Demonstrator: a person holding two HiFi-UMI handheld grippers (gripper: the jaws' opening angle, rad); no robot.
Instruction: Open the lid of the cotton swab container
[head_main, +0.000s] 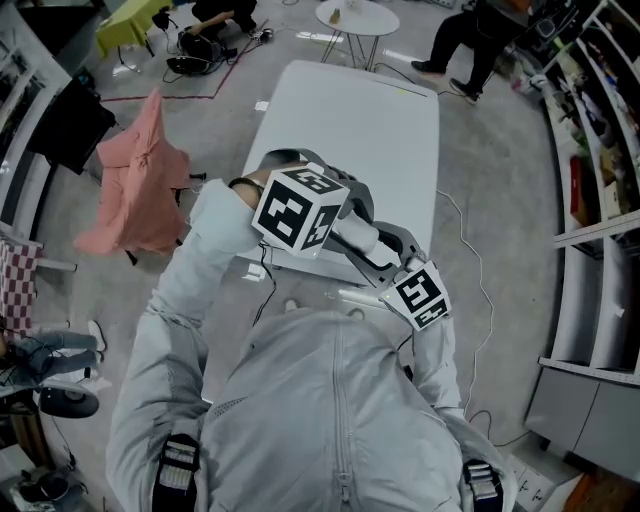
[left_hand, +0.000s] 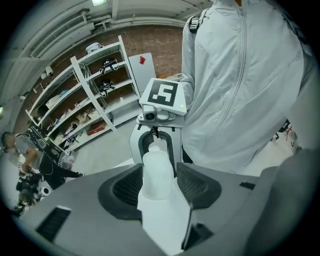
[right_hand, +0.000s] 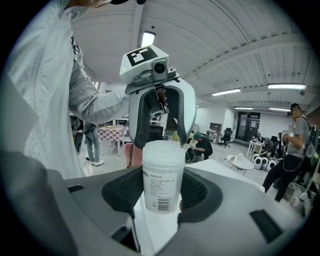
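Cotton swab container (right_hand: 163, 172), translucent white with a printed label and its lid on, stands upright between the jaws of the right gripper (right_hand: 162, 192). Their pads clamp its sides above the near end of the white tabletop (head_main: 370, 130). The left gripper (right_hand: 160, 137) faces it from above, jaws spread wide either side of the container's top without pressing it.

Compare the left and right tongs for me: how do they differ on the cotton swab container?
The right gripper has its tongs closed on the cotton swab container, carrying it; the left gripper has its tongs wide apart, pressing nothing. The right gripper grips the labelled side; the left gripper hangs over the lid. Shared: the container sits between both pairs of tongs.
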